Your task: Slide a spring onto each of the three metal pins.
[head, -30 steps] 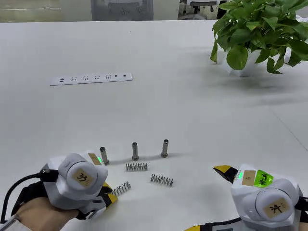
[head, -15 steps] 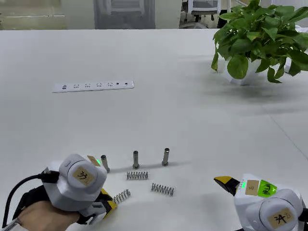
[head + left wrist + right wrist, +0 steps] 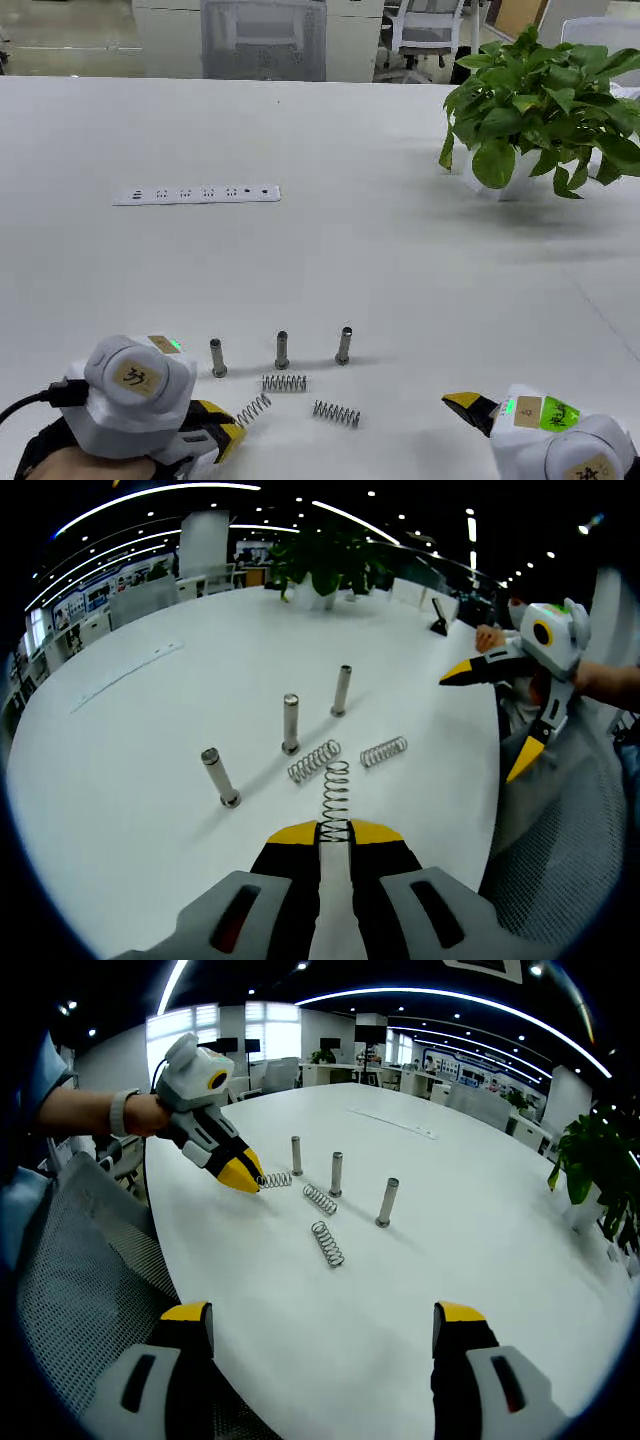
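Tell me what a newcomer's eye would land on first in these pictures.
Three metal pins stand upright in a row near the white table's front edge, with two loose springs lying just in front of them. The left gripper is shut on the end of a third spring, while a leafy potted plant sits at the far right.

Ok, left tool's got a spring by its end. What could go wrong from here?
The left tool grips the spring only at its tip, so it may bend or slip out when lifted. The three pins seem to stand loose and close together; a bump could topple one.
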Demonstrator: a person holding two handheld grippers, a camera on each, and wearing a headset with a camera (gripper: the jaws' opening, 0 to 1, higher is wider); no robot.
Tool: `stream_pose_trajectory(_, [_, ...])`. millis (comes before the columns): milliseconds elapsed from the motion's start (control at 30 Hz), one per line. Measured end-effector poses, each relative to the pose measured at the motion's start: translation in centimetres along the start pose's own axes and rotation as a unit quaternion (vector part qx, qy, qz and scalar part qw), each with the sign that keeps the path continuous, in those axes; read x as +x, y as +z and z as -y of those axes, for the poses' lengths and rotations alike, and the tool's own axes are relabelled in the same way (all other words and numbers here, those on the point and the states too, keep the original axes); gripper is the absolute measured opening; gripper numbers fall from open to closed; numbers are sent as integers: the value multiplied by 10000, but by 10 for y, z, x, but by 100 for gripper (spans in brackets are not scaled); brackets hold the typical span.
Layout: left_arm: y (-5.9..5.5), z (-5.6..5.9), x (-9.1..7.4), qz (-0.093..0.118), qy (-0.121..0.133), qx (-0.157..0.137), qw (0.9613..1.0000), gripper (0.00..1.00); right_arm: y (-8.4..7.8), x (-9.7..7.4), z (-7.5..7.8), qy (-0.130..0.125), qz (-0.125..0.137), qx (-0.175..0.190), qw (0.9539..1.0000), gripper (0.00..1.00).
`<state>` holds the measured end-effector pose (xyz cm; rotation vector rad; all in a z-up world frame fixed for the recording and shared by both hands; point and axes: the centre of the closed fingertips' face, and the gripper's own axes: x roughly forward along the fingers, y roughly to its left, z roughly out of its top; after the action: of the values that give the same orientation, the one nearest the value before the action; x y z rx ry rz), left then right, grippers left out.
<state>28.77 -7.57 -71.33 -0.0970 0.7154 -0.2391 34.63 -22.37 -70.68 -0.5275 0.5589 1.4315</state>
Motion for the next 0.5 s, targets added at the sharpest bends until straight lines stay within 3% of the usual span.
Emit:
stream_pose_trajectory(200, [30, 15, -8, 643, -176, 51, 9978, 9, 13, -3, 12, -125, 178, 256, 9994, 90])
stream_pose_trajectory(300, [40, 17, -9, 930, -257, 76, 9953, 9, 25, -4, 12, -65, 403, 534, 9977, 89])
stream_pose_trajectory(500, [50, 33, -11, 1298, -521, -18, 9902, 9, 59, -8, 5, 249, 1020, 1318, 9857, 82])
